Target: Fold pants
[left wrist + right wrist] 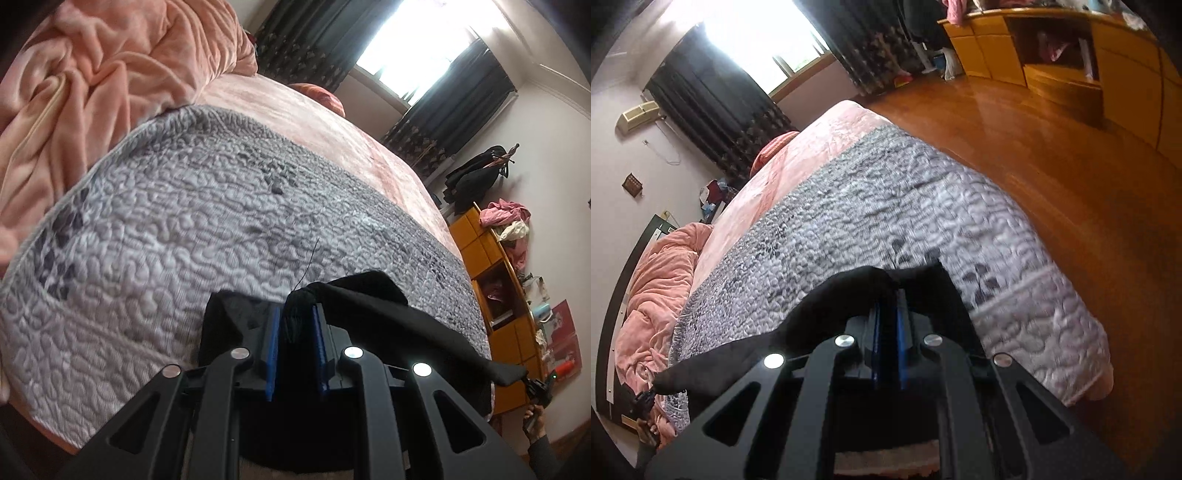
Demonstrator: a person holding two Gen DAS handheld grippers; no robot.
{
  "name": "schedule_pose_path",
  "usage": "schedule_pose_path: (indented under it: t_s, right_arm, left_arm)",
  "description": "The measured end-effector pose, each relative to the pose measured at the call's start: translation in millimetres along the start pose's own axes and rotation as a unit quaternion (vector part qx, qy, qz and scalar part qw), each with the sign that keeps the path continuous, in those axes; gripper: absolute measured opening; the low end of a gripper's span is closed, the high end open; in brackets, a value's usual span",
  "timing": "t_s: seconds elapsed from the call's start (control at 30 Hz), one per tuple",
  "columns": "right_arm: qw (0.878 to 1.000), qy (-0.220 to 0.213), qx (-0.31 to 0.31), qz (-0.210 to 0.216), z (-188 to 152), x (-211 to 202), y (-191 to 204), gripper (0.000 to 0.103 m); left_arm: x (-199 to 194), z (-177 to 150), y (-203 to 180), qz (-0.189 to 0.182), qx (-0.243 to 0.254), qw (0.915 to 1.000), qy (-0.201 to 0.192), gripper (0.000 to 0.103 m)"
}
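The black pants hang stretched between both grippers above the grey quilted bedspread. In the left wrist view my left gripper is shut on a bunched black edge of the pants, which shows between the blue pads; the cloth runs right to my right gripper, small at the frame's edge. In the right wrist view my right gripper is shut on the pants, its blue pads nearly touching, and the cloth trails left to the left gripper. Most of the pants hang out of sight below the grippers.
A crumpled pink blanket lies at the bed's far side, on a pink sheet. Wooden floor borders the bed's edge. An orange wooden cabinet with clothes on top stands by the wall, and dark curtains frame a bright window.
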State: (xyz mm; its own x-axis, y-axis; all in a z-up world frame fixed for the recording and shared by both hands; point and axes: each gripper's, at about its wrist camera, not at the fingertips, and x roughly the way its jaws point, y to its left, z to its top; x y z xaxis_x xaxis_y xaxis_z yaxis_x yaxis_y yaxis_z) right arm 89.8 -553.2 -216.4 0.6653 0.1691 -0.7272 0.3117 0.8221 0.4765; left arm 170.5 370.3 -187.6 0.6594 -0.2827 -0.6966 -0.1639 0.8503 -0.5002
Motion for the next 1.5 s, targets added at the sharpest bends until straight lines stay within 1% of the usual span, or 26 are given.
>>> schedule_pose_path:
  t_s: [0.23,0.4,0.43,0.47,0.5,0.53,0.57,0.6,0.67,0.7,0.73,0.83,0.87,0.93,0.97,1.0,1.03,1.07,1.1,1.17,1.23,1.3,1.33,1.4,1.47,1.5]
  right_arm:
    - [1.000,0.020,0.018,-0.005,-40,7,-14,0.006]
    - [0.999,0.035,0.034,-0.019,-59,12,-28,0.010]
    - [0.998,0.041,0.037,-0.024,-62,14,-31,0.012]
    - [0.998,0.046,0.041,-0.031,-66,15,-33,0.024]
    - [0.997,0.048,0.043,-0.038,-68,16,-35,0.031]
    - [0.996,0.051,0.048,-0.054,-71,17,-38,0.048]
    - [0.995,0.054,0.056,-0.069,-75,17,-41,0.057]
    - [0.994,0.056,0.065,-0.068,-78,18,-45,0.058]
    - [0.991,0.072,0.084,-0.076,-87,20,-52,0.062]
    - [0.989,0.079,0.097,-0.080,-93,20,-57,0.062]
    - [0.988,0.083,0.107,-0.079,-97,19,-60,0.062]
    - [0.984,0.072,0.153,-0.050,-111,8,-69,0.063]
    - [0.983,0.065,0.170,-0.030,-118,4,-70,0.063]
    - [0.980,0.057,0.191,0.004,-127,1,-68,0.066]
    - [0.977,0.053,0.204,0.031,-133,2,-66,0.067]
    - [0.975,0.053,0.213,0.047,-134,5,-65,0.067]
    - [0.971,0.052,0.224,0.066,-135,9,-62,0.067]
    - [0.967,0.051,0.235,0.083,-137,13,-60,0.067]
    - [0.963,0.050,0.248,0.097,-139,18,-59,0.067]
    - [0.957,0.050,0.264,0.110,-142,26,-57,0.069]
    - [0.958,0.059,0.261,0.106,-144,33,-51,0.069]
    - [0.960,0.067,0.250,0.105,-146,37,-45,0.069]
    - [0.961,0.070,0.245,0.105,-145,39,-42,0.070]
    - [0.962,0.069,0.240,0.107,-143,41,-41,0.070]
    - [0.962,0.065,0.239,0.111,-142,43,-39,0.070]
    - [0.962,0.062,0.241,0.111,-141,42,-40,0.070]
  left_arm:
    - [10,-32,16,0.018,-0.008,0.9996,0.021,0.017]
    - [20,-53,27,0.053,-0.004,0.9976,0.045,0.020]
    - [22,-57,29,0.064,-0.004,0.9966,0.051,0.023]
    - [24,-61,31,0.080,-0.007,0.9952,0.057,0.026]
    - [27,-66,34,0.104,-0.009,0.9925,0.064,0.037]
    - [30,-70,37,0.129,-0.010,0.9891,0.071,0.058]
    - [32,-75,41,0.162,-0.010,0.9837,0.078,0.066]
    - [34,-80,45,0.183,-0.009,0.9793,0.086,0.070]
    - [37,-88,53,0.229,-0.014,0.9674,0.107,0.071]
    - [33,-93,59,0.242,-0.027,0.9634,0.112,0.075]
    - [26,-95,61,0.244,-0.042,0.9630,0.106,0.079]
    - [-7,-102,59,0.224,-0.093,0.9685,0.054,0.084]
    - [-18,-105,52,0.211,-0.102,0.9715,0.032,0.084]
    - [-28,-109,36,0.167,-0.103,0.9806,0.002,0.090]
    - [-26,-112,21,0.132,-0.096,0.9865,-0.006,0.090]
    - [-21,-114,12,0.111,-0.092,0.9896,-0.006,0.091]
    - [-9,-118,1,0.076,-0.091,0.9929,0.003,0.093]
    - [1,-120,-3,0.059,-0.095,0.9936,0.014,0.093]
    - [18,-124,-8,0.041,-0.103,0.9931,0.038,0.092]
    - [44,-132,-12,0.036,-0.120,0.9895,0.072,0.090]
    - [59,-138,-12,0.023,-0.145,0.9852,0.087,0.090]
    - [67,-141,-9,0.037,-0.167,0.9799,0.103,0.089]
    - [69,-142,-7,0.041,-0.177,0.9776,0.106,0.089]
    - [69,-147,-5,0.023,-0.202,0.9736,0.104,0.089]
    - [70,-145,-6,0.023,-0.200,0.9747,0.096,0.089]
    - [73,-144,-8,0.020,-0.193,0.9763,0.095,0.084]
